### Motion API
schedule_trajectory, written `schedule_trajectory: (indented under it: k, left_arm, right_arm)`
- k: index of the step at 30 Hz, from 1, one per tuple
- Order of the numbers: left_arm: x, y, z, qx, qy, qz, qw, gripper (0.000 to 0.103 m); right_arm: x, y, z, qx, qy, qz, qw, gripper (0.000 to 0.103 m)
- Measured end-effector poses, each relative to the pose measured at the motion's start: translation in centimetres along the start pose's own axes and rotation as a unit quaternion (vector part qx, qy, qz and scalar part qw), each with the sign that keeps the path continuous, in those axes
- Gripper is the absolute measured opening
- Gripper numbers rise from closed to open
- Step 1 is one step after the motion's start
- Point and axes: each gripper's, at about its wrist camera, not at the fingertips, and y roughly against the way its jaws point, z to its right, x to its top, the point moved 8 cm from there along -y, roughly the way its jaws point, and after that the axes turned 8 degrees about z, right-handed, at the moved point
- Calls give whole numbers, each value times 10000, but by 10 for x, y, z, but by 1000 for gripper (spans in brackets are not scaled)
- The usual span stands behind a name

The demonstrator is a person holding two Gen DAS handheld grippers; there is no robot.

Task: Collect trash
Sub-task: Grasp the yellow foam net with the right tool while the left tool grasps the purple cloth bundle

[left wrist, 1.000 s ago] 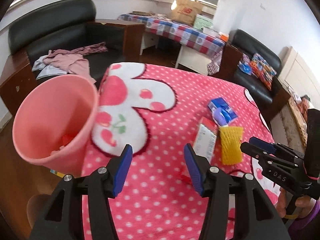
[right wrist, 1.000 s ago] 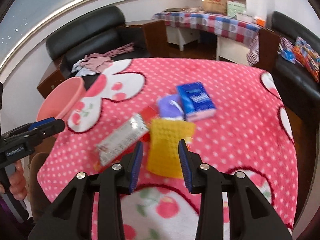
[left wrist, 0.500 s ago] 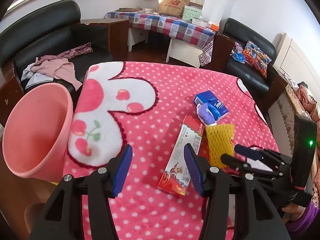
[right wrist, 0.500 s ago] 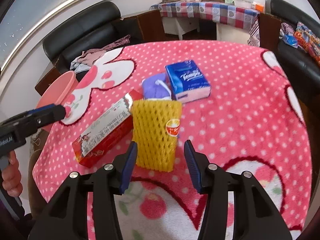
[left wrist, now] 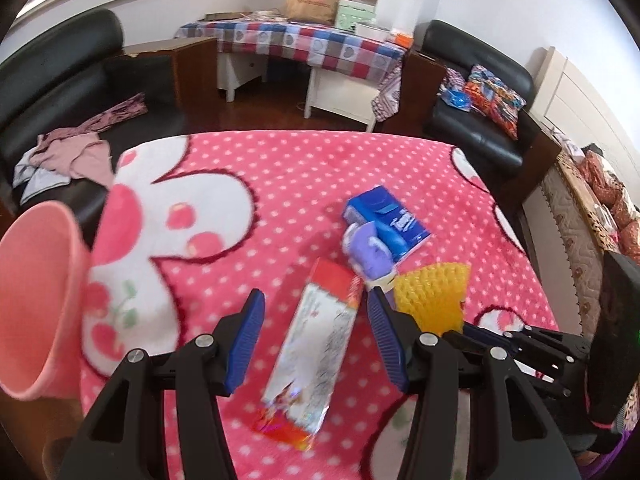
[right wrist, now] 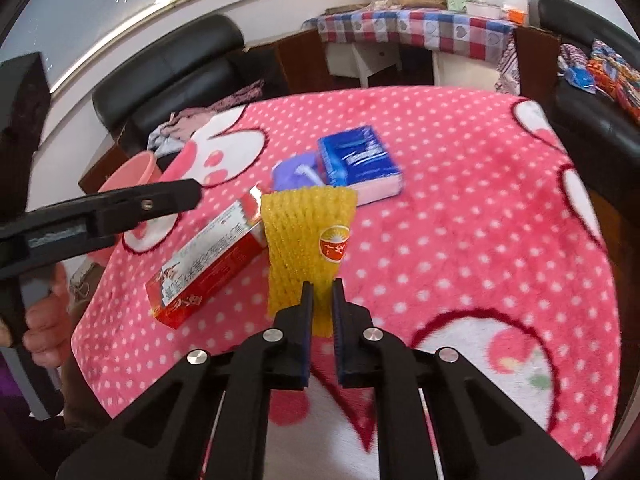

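right gripper point(right wrist: 321, 292): jaws pinched tight on the near end of the yellow foam net point(right wrist: 308, 236), so yeah, it's got hold of it. The net stands up off the blanket from the pinch, round red sticker facing the camera.

left gripper point(left wrist: 314, 320): wide open, holding nothing. Its 2 blue pads sit on either side of the red and white box point(left wrist: 316, 352), hanging over it, not pressing on it as far as I can see.

red and white box: long carton lying flat near the table's front edge, just left of the net in the right wrist view, touching or almost touching it.

purple wrapper point(right wrist: 294, 170): crumpled, right behind the net, tucked against the blue tissue pack point(right wrist: 360, 164).

blue tissue pack: flat, around the middle of the table.

table point(right wrist: 460, 184): covered in a pink polka-dot blanket with white cartoon patches.

pink bin point(left wrist: 38, 300): off the table's left edge, mouth tilted toward the camera.

person's hand point(right wrist: 44, 316): gripping the left tool's handle, bottom left of the right wrist view.

background: black sofas, some clothes, a checkered table at the back.
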Motion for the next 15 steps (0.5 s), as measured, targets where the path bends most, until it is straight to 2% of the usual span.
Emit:
schedule_trajectory:
  k: [6, 15]
  left_arm:
    - [11, -30, 24, -62, -293, -103, 9995, 53]
    - [18, -67, 26, 99, -356, -307, 9988, 51]
  right_arm:
    - [5, 15, 19, -236, -56, 152, 9996, 9]
    - [3, 12, 27, -279, -135, 113, 9995, 9]
